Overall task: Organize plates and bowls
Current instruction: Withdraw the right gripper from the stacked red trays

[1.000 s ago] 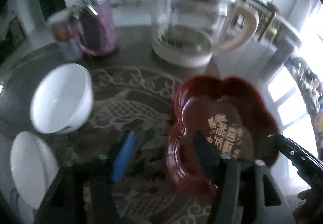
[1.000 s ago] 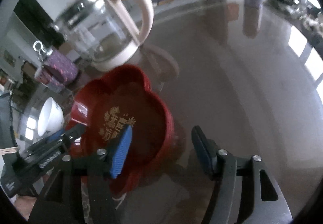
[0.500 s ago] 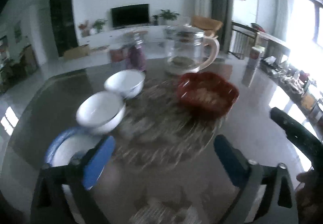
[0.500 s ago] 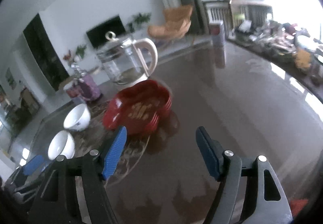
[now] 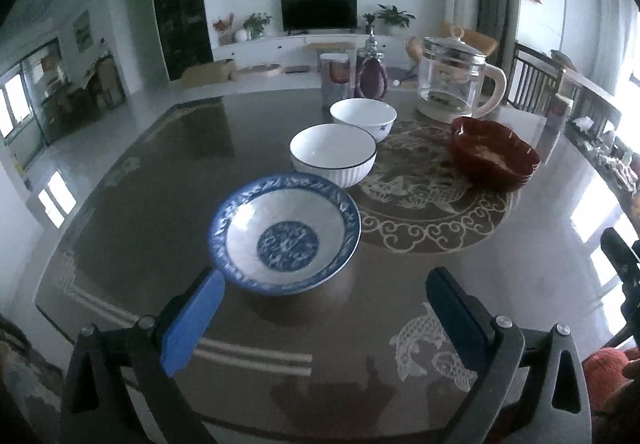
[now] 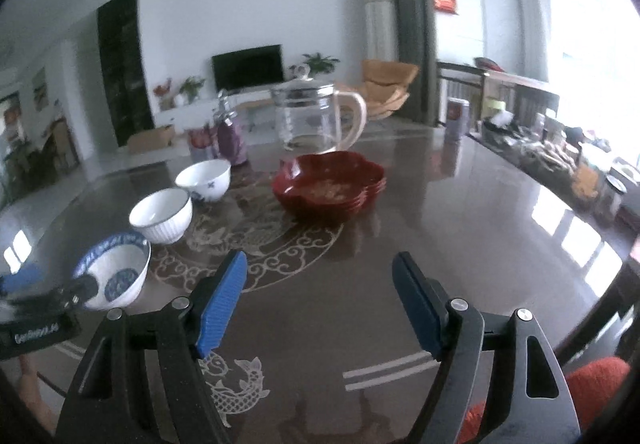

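Blue-patterned bowl [image 5: 284, 234] upright, nearest, at 6 o'clock of the row. White ribbed bowl [image 5: 333, 155] just beyond it toward 1 o'clock, then white bowl with blue sprigs [image 5: 363, 119]; all apart, empty. Red lobed dishes [image 5: 494, 157], stacked, sit at 3 o'clock of the row, gold lettering inside.
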### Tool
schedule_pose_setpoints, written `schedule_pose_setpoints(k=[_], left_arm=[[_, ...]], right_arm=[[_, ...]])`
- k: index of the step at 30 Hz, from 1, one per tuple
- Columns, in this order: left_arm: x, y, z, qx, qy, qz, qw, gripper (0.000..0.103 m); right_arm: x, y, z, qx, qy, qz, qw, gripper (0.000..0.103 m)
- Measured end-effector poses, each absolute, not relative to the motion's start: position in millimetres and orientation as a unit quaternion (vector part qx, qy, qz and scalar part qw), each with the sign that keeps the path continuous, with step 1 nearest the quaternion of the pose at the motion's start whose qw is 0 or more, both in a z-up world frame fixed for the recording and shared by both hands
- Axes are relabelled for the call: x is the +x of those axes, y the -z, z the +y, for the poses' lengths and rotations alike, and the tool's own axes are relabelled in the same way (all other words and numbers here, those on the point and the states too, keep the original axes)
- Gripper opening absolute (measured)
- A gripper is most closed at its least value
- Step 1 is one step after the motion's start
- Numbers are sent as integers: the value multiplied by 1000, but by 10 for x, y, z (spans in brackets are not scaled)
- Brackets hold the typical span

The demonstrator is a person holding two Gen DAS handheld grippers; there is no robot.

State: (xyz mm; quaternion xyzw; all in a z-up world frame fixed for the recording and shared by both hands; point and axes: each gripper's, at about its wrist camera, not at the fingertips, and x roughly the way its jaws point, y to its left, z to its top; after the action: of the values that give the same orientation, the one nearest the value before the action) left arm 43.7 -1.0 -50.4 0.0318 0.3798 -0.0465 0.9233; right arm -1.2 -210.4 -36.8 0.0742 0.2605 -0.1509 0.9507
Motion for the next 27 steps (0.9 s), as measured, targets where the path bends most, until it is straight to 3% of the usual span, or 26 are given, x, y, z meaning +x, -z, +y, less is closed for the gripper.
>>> schedule_pose_setpoints(k=[17,27], left_arm=[[-262,-46,433,13,40,339,940,100],[104,668,1248,0,-18,424,905,101]], right_arm=[[-714,-306,-1510,56,121,173,976,81],[-134,446,-1209,12,33,291,956,81]])
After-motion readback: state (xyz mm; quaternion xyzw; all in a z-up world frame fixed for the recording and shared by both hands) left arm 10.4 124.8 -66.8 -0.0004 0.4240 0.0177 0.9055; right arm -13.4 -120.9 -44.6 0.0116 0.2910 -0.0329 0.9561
